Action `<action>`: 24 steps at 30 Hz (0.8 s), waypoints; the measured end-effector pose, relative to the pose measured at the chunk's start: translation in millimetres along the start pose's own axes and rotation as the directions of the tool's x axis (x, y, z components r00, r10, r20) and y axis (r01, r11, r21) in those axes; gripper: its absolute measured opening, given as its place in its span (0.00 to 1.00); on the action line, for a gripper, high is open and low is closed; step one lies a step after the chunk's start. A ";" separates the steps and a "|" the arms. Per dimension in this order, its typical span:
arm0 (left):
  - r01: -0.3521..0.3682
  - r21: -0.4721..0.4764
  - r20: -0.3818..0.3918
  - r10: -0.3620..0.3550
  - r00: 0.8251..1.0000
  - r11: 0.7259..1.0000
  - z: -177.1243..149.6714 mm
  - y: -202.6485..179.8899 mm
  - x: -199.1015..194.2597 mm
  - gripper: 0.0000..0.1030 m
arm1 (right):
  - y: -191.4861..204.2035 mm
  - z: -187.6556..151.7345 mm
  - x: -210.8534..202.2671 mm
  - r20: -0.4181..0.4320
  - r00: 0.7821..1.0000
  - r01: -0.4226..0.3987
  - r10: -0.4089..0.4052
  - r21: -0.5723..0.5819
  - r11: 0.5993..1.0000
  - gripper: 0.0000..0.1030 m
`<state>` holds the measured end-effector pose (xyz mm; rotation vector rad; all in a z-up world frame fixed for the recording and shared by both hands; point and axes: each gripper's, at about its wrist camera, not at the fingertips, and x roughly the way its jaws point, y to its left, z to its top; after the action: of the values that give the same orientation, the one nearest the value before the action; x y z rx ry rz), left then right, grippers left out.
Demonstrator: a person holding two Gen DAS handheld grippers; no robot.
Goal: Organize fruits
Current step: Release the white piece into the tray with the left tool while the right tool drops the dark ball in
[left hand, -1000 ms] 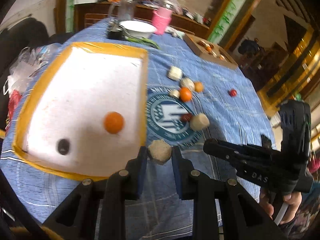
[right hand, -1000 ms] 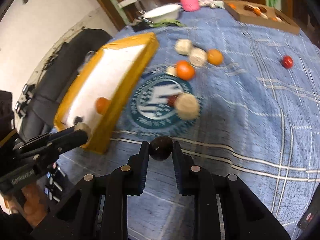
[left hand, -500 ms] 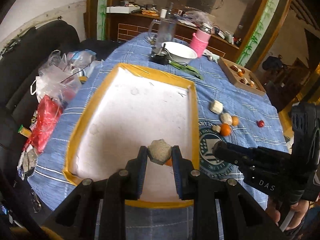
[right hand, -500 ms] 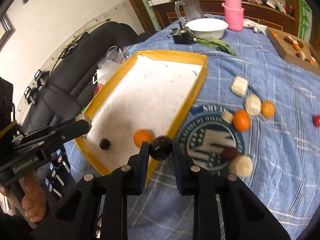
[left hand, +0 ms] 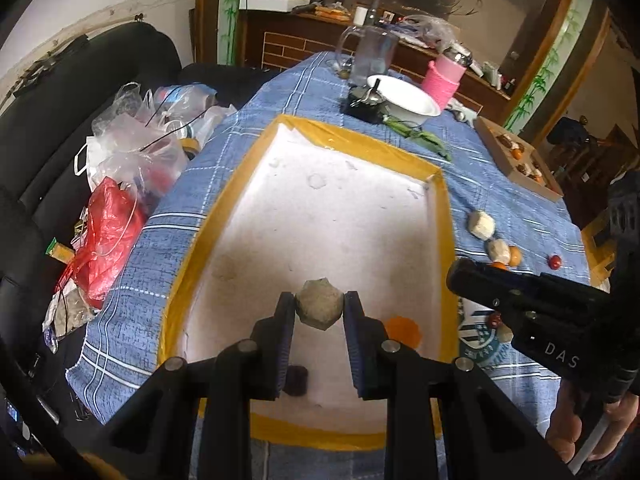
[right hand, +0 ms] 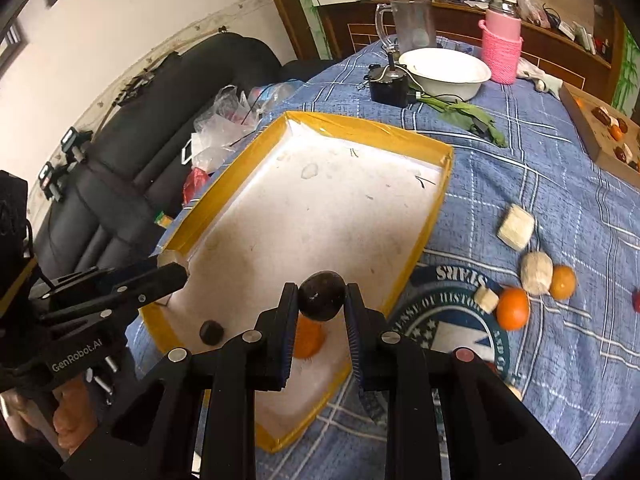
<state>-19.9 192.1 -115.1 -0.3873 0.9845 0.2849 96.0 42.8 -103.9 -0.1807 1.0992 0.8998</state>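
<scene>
Far left, off the table edge: black sofa [left hand: 60, 92] with a heap of clear and red plastic bags [left hand: 124, 184] lying against the blue checked tablecloth [right hand: 520, 160]. White tray with yellow taped rim [right hand: 372, 128] takes up the left-centre of the table; its left rim runs close to the cloth's edge, its near corner sits near the table's front edge. Tray floor mostly bare: only a small dark fruit [right hand: 211, 332] and an orange fruit [right hand: 308, 340] sit at the near end, the far two-thirds free. Left gripper [left hand: 319, 312] hangs over the near half of the tray, jaws pinched on a pale, faceted, beige fruit [left hand: 319, 307] held clear above the floor. Right gripper [right hand: 321, 298] is over the tray's near right rim, jaws pressed tight on a dark round fruit [right hand: 321, 295], with the orange fruit just below it. Right of the tray, on the printed round emblem [right hand: 448, 320] and beside it, loose pieces lie well apart from the rim: a pale cube [right hand: 516, 227], a pale lump [right hand: 536, 273] touching a small orange [right hand: 562, 282], a larger orange [right hand: 513, 308] and a small pale chunk [right hand: 487, 299]. Far end: white bowl [right hand: 444, 70], clear jug [right hand: 412, 24], pink cup [right hand: 501, 50], green leaves [right hand: 468, 114]. Far right edge: a cardboard box [right hand: 592, 136] holding more fruit.
</scene>
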 end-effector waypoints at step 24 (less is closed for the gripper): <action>-0.053 0.002 -0.129 0.052 0.990 0.999 -1.9 19.5 75.8 0.29 | 1.8 17.0 88.0 -0.117 0.992 0.038 -0.038 0.002 0.999 0.23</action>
<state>10.6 213.2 -184.0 -0.3853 1.1222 0.3114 119.8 100.6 -168.1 -0.2528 1.2022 0.8617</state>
